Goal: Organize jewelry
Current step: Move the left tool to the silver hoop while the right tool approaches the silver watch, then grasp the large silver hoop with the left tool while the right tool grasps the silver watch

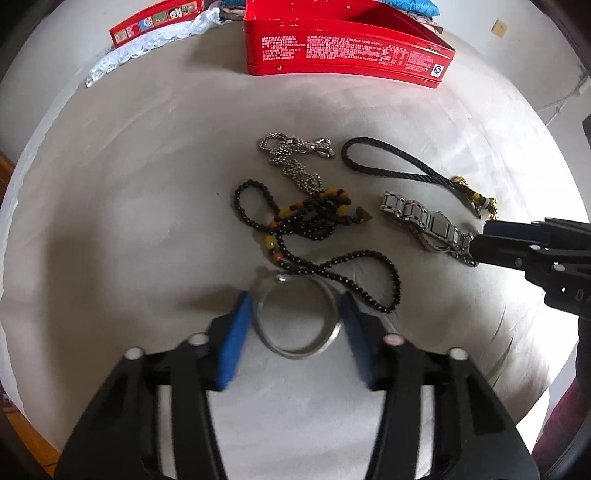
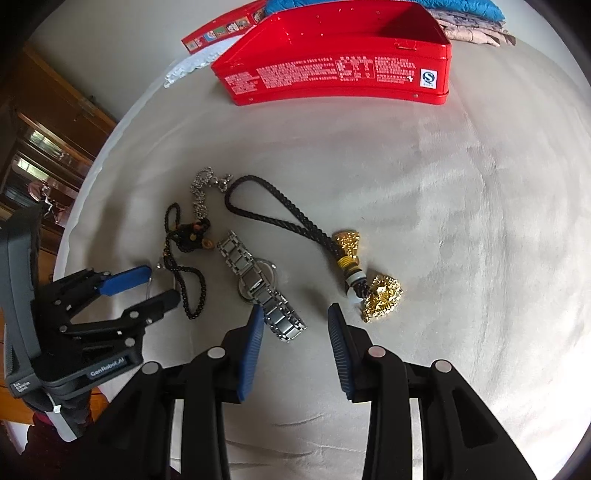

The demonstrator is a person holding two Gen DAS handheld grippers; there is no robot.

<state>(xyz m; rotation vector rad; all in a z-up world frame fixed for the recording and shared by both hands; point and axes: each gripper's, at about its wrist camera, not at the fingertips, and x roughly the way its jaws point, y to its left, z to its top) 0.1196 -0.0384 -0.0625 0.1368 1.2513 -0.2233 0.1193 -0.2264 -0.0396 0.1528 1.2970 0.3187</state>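
Jewelry lies on a white cloth. My left gripper [image 1: 297,306] is open, its blue pads on either side of a silver bangle [image 1: 299,317] without pressing it. Beyond lie a black bead necklace with amber beads [image 1: 314,221], a silver ball chain [image 1: 295,162], a black braided cord [image 1: 399,170] with gold pendants [image 2: 382,291] and a steel watch [image 1: 428,225]. My right gripper [image 2: 295,317] is open, its pads on either side of the near end of the watch strap [image 2: 280,317]. An open red tin [image 2: 343,62] stands at the back.
The tin's red lid [image 1: 155,18] lies at the back left on white lace [image 1: 147,48]. Blue and patterned fabric [image 2: 469,22] sits behind the tin. The cloth's left edge drops to wooden furniture [image 2: 55,122].
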